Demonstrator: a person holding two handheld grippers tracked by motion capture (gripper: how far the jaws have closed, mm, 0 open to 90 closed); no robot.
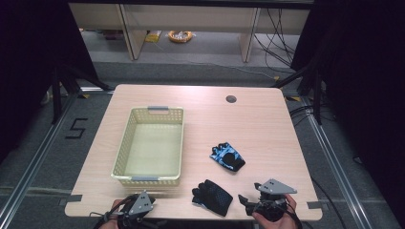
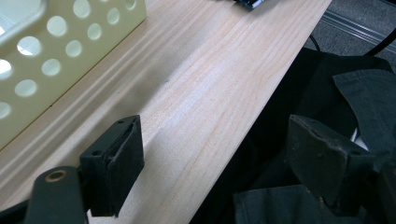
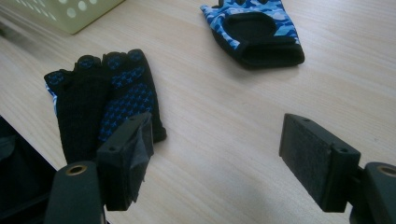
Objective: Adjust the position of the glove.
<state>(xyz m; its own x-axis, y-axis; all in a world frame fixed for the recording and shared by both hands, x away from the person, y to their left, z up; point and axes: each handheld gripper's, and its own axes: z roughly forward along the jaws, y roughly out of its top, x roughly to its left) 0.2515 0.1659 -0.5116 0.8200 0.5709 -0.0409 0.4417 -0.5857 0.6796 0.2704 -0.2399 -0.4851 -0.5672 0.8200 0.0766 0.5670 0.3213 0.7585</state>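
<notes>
Two fingerless gloves lie on the wooden table [image 1: 200, 102]. One shows a black palm side [image 1: 212, 196] [image 3: 100, 105] near the front edge. The other is blue camouflage with a black patch [image 1: 227, 156] [image 3: 254, 29], farther back and to the right. A cream perforated basket [image 1: 125, 148] [image 2: 51, 51] stands on the left and looks empty. My left gripper [image 1: 149, 197] [image 2: 215, 161] hovers open at the front edge, just in front of the basket. My right gripper [image 1: 244, 204] [image 3: 217, 161] is open too, low over the table just right of the black glove, nothing between its jaws.
A round cable hole [image 1: 231, 99] sits near the table's back right. Dark cloth [image 2: 327, 93] hangs below the front edge. Beyond the table are furniture legs, floor cables and a yellow coil [image 1: 180, 36]. Metal rails run along both sides.
</notes>
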